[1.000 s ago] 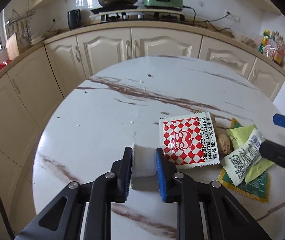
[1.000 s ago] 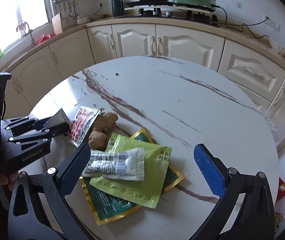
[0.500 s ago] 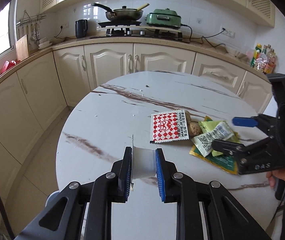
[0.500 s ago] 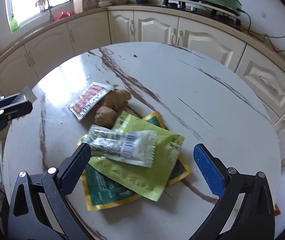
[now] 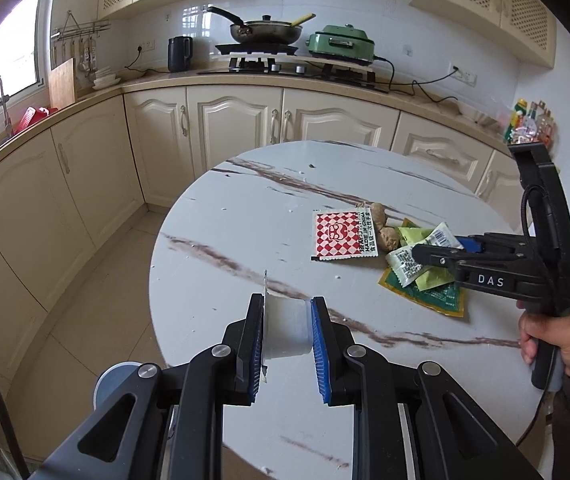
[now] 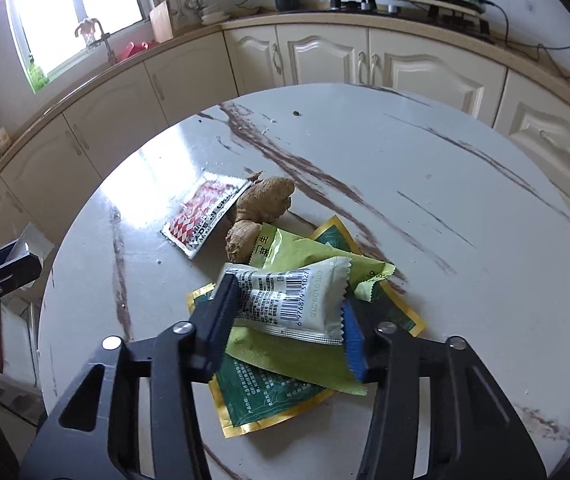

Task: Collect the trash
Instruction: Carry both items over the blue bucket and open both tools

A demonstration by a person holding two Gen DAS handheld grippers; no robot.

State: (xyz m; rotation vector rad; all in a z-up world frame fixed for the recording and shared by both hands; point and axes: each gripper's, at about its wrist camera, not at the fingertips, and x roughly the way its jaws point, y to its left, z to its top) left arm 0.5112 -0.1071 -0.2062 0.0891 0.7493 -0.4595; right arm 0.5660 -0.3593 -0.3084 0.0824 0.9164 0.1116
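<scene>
- Left tool [image 5: 287,336]: clenched on a small white plastic cup with a torn foil lid [image 5: 285,330], gripped by its sides between the blue pads and held off the near-left rim of the bench.
- Bench [image 6: 425,184]: a round white marble-look top with brown veins; cream kitchen cabinets [image 5: 237,124] curve behind it from nine o'clock to two o'clock.
- Right tool [image 6: 289,320]: its jaws are closing around a white crinkle-edged sachet with a black barcode [image 6: 293,300]; the sachet lies between them, with the black pad at one end and the blue pad at the other, both touching it. A hand [image 5: 557,344] grips the tool's handle.
- Trash heap: the white sachet lies on a lime-green foil packet [image 6: 305,256], which lies on a dark green packet with a gold border [image 6: 261,392].
- Knobbly brown ginger root [image 6: 261,208]: at eleven o'clock of the heap, touching the lime-green packet.
- Red-and-white checked flat sachet [image 5: 343,236]: flat on the bench, just beside the ginger at its nine o'clock in the right wrist view.
- Grey round object [image 5: 119,380]: on the floor below the left tool, partly hidden; I cannot tell what it is.
</scene>
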